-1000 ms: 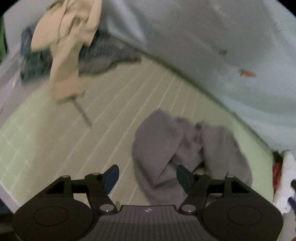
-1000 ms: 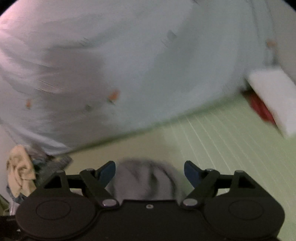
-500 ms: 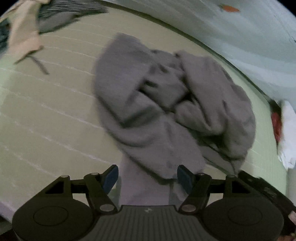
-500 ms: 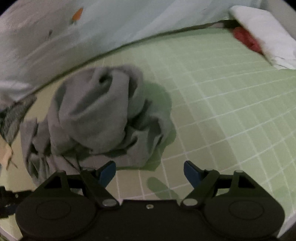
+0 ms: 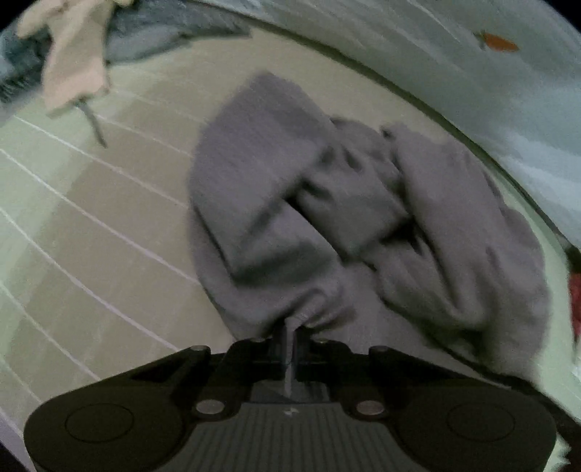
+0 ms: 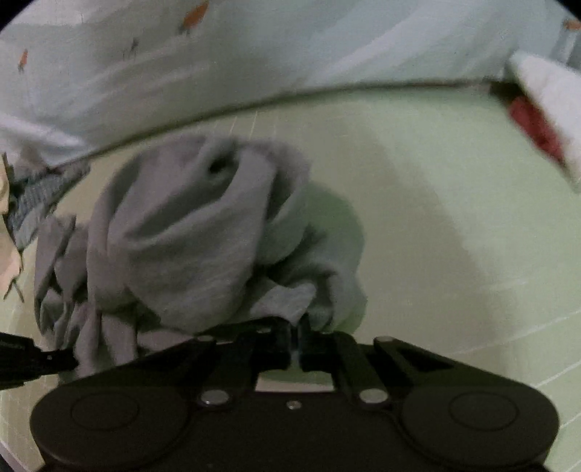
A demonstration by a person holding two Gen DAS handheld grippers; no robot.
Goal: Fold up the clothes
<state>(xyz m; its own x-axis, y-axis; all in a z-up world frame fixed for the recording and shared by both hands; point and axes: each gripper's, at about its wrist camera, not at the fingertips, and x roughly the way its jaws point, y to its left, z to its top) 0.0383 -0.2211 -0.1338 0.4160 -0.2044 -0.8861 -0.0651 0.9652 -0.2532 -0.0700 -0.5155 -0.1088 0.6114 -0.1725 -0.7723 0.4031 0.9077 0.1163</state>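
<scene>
Pale blue quilt [image 5: 472,83] with small orange prints runs along the far side, bunched against the far edge of the green grid-lined sheet [image 5: 90,225] that covers the whole near surface. Crumpled grey garment [image 5: 326,225] lies mid-sheet, just near of the quilt edge, folds piled on themselves, one rolled tube-like fold with a dark opening facing up in the right wrist view [image 6: 203,232]. Far left corner: heap of other clothes, a beige garment [image 5: 72,61] draped over a dark blue-grey one [image 5: 156,32], well apart from the grey garment. Far right: a folded white item [image 6: 548,105] on top of a red item [image 6: 533,130], both at the sheet's edge, blurred. Left gripper [image 5: 290,332] sits at the near edge of the grey garment, jaws just closed and now together, clamped on a pinch of grey fabric that puckers into them. Right gripper [image 6: 297,336] at the garment's near right edge, jaws also just closed, pressed together on a thin bit of grey cloth hem. Part of the left tool shows black at the near left of the right wrist view.
</scene>
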